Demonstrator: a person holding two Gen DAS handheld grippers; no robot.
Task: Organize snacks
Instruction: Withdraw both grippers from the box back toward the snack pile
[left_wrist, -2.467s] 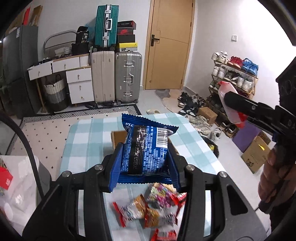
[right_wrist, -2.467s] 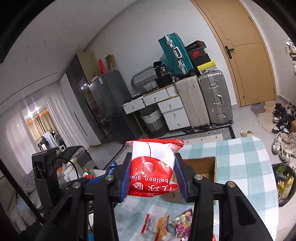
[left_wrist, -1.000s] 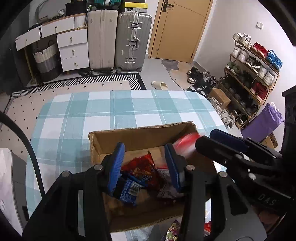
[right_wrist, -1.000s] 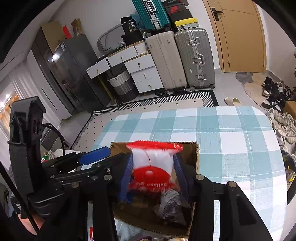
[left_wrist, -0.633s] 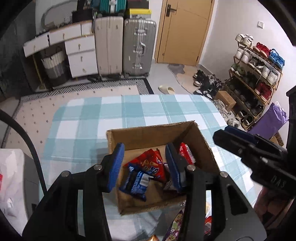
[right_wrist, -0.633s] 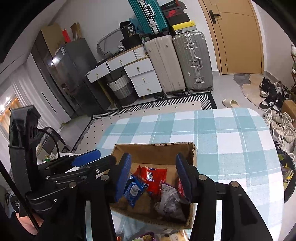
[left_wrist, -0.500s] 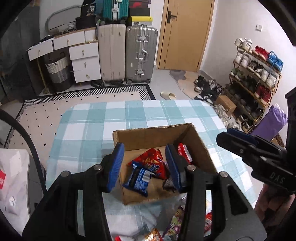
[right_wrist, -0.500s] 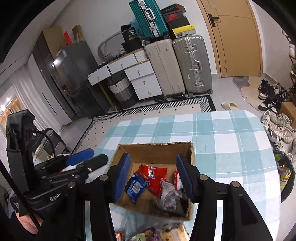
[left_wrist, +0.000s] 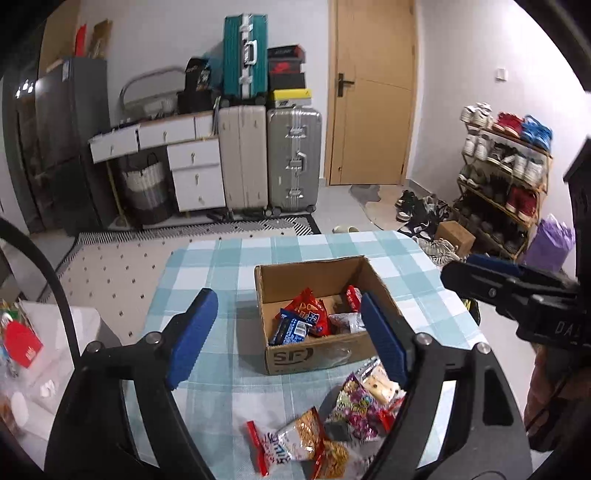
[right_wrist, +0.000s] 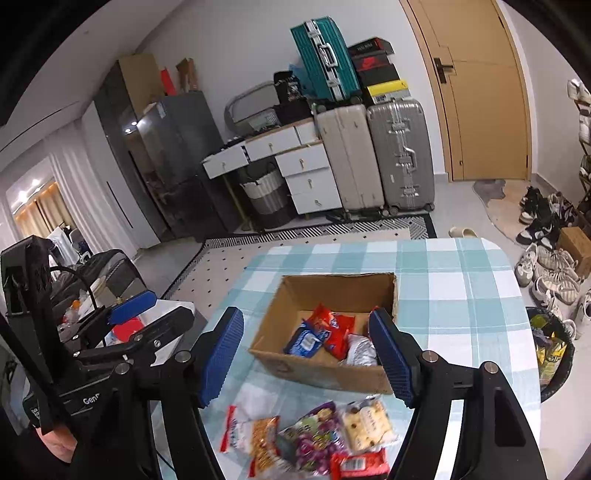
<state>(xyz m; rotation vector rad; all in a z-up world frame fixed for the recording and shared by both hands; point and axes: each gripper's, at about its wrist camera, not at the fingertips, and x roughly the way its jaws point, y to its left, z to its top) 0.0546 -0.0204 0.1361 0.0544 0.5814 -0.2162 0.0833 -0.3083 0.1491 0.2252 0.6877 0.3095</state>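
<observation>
Left wrist view: both the left gripper (left_wrist: 288, 336) and right gripper (right_wrist: 306, 354) are seen empty, fingers spreading; loose snacks (left_wrist: 332, 424) are left near the cardboard box (left_wrist: 317, 354) for collection.

Checked table (left_wrist: 207, 273) bears cardboard box (left_wrist: 317, 354), snack packets (right_wrist: 314, 439).

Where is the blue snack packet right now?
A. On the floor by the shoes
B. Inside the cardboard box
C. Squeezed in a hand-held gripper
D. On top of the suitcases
B. The blue snack packet lies inside the cardboard box, next to a red packet.
</observation>
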